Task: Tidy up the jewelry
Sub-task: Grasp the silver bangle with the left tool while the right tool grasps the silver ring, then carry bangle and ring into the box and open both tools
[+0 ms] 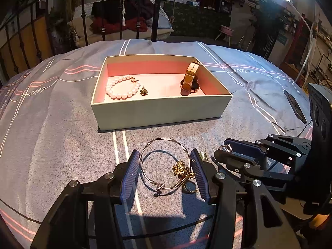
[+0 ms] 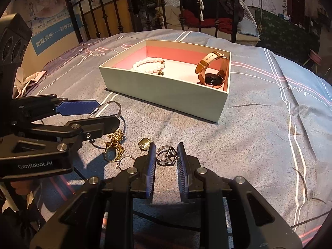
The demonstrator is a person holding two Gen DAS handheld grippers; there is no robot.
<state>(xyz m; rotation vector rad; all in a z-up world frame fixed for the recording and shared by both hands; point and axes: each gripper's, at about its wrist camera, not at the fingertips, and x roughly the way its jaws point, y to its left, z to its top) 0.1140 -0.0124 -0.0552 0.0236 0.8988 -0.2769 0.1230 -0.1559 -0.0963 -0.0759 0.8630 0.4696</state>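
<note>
A thin gold bangle (image 1: 164, 143) spans the blue pads of my left gripper (image 1: 164, 152), which is shut on it just above the quilt. A gold flower ring (image 1: 180, 169) lies under the bangle. My right gripper (image 2: 167, 145) is shut on a silver geometric ring (image 2: 167, 155) low over the quilt. It shows in the left wrist view as the right gripper (image 1: 223, 148). A gold earring (image 2: 144, 143) and a small silver ring (image 2: 124, 161) lie loose beside it. The open box (image 1: 157, 112) holds a pearl bracelet (image 1: 121, 89), a dark earring (image 1: 144, 92) and a watch (image 1: 189, 81).
Everything sits on a grey quilt (image 1: 62, 124) with pink and white lines. A black iron bed rail (image 1: 155, 10) runs behind the box. A dark flat object (image 1: 295, 106) lies at the right. The two grippers are side by side, close together.
</note>
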